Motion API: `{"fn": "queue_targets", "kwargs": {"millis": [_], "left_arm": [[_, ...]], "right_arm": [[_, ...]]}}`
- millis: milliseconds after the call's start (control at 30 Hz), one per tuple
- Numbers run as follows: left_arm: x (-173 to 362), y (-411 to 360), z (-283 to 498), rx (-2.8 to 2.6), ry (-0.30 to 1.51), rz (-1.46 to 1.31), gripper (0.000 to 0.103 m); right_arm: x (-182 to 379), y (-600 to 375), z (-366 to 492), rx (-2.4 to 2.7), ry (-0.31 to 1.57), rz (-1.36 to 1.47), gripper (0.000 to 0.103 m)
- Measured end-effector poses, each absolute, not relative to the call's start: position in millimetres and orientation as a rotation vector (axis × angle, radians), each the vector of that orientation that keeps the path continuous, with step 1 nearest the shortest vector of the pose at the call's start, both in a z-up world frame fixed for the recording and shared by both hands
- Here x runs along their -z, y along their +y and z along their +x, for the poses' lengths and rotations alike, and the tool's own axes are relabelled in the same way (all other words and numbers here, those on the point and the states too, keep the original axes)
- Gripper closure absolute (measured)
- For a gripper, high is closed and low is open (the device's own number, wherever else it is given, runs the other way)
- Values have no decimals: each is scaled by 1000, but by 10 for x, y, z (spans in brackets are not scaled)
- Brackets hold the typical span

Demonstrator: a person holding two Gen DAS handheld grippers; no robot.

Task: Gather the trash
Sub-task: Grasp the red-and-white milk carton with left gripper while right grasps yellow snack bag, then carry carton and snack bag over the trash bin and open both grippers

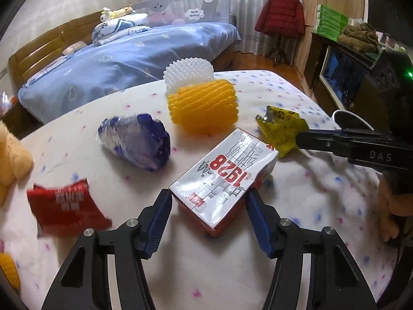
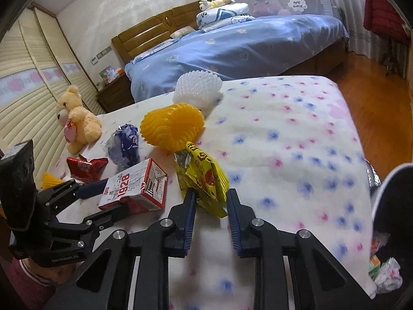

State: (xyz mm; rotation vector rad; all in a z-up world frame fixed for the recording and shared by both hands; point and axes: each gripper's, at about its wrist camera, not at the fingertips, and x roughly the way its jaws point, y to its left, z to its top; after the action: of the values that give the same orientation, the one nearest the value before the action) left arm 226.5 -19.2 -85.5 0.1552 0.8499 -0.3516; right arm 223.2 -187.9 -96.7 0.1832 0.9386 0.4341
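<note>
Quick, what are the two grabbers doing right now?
Left gripper: closed on the milk carton.
Right gripper: closed on the yellow wrapper.

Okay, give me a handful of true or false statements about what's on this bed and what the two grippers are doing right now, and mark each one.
1. The left gripper has its fingers on either side of the milk carton. True.
2. The right gripper is closing in on the red wrapper. False: its fingers flank the yellow wrapper; the red one lies off near the teddy bear.
3. The yellow foam net lies beside the white foam net. True.
4. The blue wrapper is held by a gripper. False: it lies free on the bedspread.
5. The milk carton stands upright. False: it lies on its side.
</note>
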Motion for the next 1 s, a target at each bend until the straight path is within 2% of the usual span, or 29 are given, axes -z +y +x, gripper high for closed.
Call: {"fn": "queue_targets", "kwargs": {"millis": [400, 433, 467, 533, 633, 700, 733, 767, 833, 1000], "left_arm": [[862, -272, 1974, 353, 893, 125, 45], [856, -274, 1967, 353, 893, 122, 55], [847, -276, 1961, 357, 892, 120, 71], [850, -292, 1951, 361, 900, 114, 83], [841, -367, 1882, 357, 894, 129, 84], [841, -417, 1852, 339, 896, 149, 81], [845, -426, 1852, 331, 896, 156, 68], [834, -432, 1846, 325, 892, 160, 49], [791, -418, 1833, 322, 871, 163, 29], [765, -410, 1954, 379, 857, 227, 28]], "right_arm": [[875, -2240, 1762, -396, 923, 265, 81], [868, -2269, 1721, -392, 920, 272, 81], [862, -2297, 1688, -388, 917, 277, 81], [844, -2347, 1622, -378, 911, 283, 81], [817, -2408, 1541, -368, 902, 287, 82], [800, -2448, 1497, -362, 898, 290, 82], [790, -2469, 1480, -359, 896, 292, 82], [781, -2485, 1465, -357, 894, 294, 82], [759, -2520, 1430, -352, 889, 295, 82], [755, -2575, 1393, -341, 888, 300, 82]]}}
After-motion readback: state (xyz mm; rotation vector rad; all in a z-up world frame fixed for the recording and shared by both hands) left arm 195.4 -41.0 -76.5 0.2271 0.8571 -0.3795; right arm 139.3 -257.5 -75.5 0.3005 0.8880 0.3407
